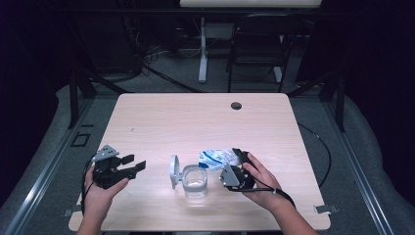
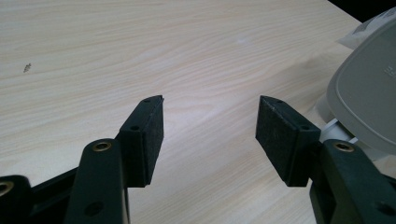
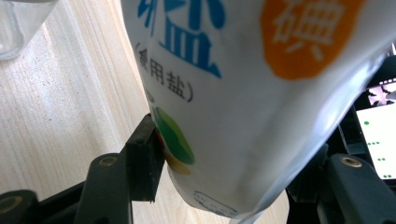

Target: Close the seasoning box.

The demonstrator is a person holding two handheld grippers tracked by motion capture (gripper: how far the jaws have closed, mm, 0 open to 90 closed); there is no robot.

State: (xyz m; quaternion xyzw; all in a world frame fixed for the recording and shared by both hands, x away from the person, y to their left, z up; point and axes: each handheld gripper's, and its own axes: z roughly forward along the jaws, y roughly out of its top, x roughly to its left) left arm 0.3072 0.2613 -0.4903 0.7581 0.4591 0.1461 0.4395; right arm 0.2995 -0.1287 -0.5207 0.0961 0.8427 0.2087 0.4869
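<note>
While right gripper (image 1: 238, 169) jaws pinch salt bag (image 3: 243, 93), glass jar (image 1: 195, 182) stands open; left gripper (image 2: 210, 135) jaws spread.

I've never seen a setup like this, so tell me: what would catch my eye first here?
Probably the white plastic salt bag with blue and orange print, clamped between the jaws of the right gripper near the middle of the pale wooden table. Just left of it stands a clear glass jar with its grey hinged lid swung open, while the left gripper waits open.

Jar (image 1: 195, 181) near table's (image 1: 161, 117) front edge, lid (image 1: 173, 171) at its left, bag (image 1: 218, 157) behind-right.
</note>
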